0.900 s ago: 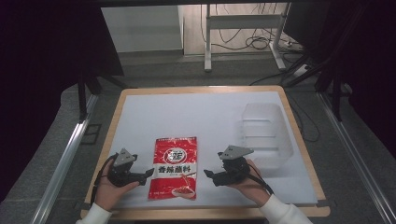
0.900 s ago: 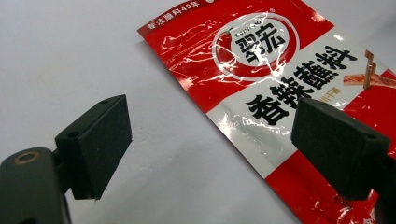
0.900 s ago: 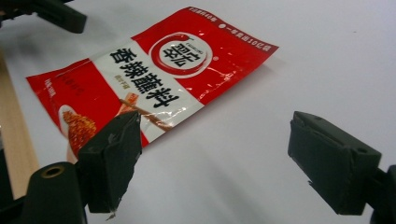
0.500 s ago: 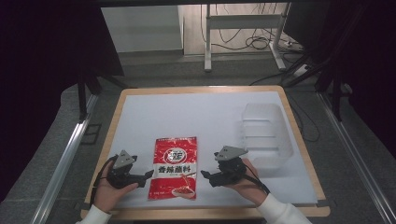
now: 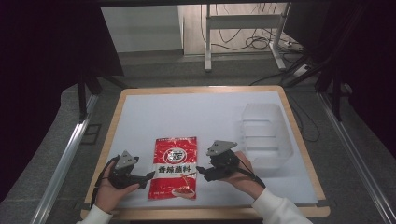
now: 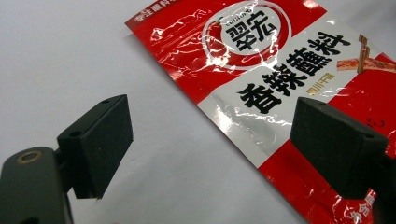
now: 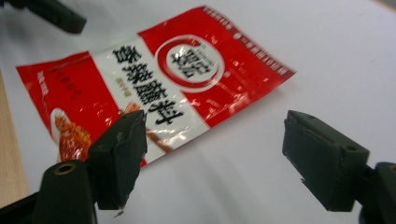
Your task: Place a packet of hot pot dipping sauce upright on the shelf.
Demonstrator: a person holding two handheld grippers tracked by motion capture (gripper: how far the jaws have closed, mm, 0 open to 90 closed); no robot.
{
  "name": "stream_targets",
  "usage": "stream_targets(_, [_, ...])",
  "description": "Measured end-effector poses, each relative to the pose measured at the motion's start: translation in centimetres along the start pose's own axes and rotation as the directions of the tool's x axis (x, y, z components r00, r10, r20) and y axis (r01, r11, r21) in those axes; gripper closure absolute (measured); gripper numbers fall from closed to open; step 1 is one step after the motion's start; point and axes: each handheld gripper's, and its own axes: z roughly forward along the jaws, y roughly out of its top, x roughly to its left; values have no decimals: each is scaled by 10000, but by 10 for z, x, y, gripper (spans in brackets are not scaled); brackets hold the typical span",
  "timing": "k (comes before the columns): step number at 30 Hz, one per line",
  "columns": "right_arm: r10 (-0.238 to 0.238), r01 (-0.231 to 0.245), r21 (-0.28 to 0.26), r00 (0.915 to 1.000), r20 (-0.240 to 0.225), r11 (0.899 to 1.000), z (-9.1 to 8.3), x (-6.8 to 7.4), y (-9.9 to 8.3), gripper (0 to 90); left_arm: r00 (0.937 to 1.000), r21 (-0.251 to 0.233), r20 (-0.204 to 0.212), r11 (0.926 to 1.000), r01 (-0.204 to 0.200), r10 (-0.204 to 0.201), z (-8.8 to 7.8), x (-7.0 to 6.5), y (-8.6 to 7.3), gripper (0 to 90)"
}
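Observation:
A flat red and white seasoning packet (image 5: 174,165) with black Chinese characters lies on the white table near the front edge. My left gripper (image 5: 150,176) sits at the packet's left edge, jaws open and low over the table; in the left gripper view (image 6: 212,144) the packet (image 6: 280,88) passes under the right jaw. My right gripper (image 5: 201,171) sits at the packet's right edge, open too; in the right gripper view (image 7: 215,154) the packet (image 7: 163,79) lies beyond the left jaw. Neither gripper holds anything.
A clear plastic bin (image 5: 264,133) stands at the right side of the table. The white mat (image 5: 187,114) has a wooden border (image 5: 205,88). Metal rails (image 5: 65,158) run along both sides, and cables lie on the floor beyond the table.
The right gripper has slid a little to the left, closer to the packet's right edge. The left gripper and the packet have stayed where they were.

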Motion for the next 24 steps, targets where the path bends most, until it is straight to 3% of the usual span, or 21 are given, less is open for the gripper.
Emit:
stream_targets(4, [89,-89,-18,10000,5,10000,-3,-6,11,230,9999,58,99,9999,-130,130,3,-3,2,126])
stream_targets(10, [147,-139,545,9998,-152,9984,15,-14,29,229,9994,18,160,9996,-291,291,3,-2,3,127])
stream_targets(11, [90,-69,842,9997,-243,9964,26,-17,37,229,9993,-3,177,9994,-339,339,2,-2,2,127])
stream_targets(14, [36,-2,1129,9996,-296,9936,36,-20,42,226,9992,-20,226,9994,-340,340,2,-3,1,127])
stream_targets(17, [-15,82,1813,9993,-371,9834,59,-30,56,227,9990,-13,237,9993,-374,375,2,-2,1,127])
stream_targets(18, [-15,82,1813,9993,-371,9834,59,-30,56,227,9990,-13,237,9993,-374,375,2,-2,1,127])
stream_targets(19, [35,46,2111,9993,-378,9775,70,-38,63,232,9991,-24,222,9993,-370,370,2,-2,1,127])
stream_targets(20, [35,46,2111,9993,-378,9775,70,-38,63,232,9991,-24,222,9993,-370,370,2,-2,1,127])
stream_targets(23, [95,57,2782,9985,-530,9605,91,-56,71,253,9990,-2,164,9991,-414,414,1,-3,1,127])
stream_targets(24, [95,57,2782,9985,-530,9605,91,-56,71,253,9990,7,161,9991,-424,424,2,-3,0,127])
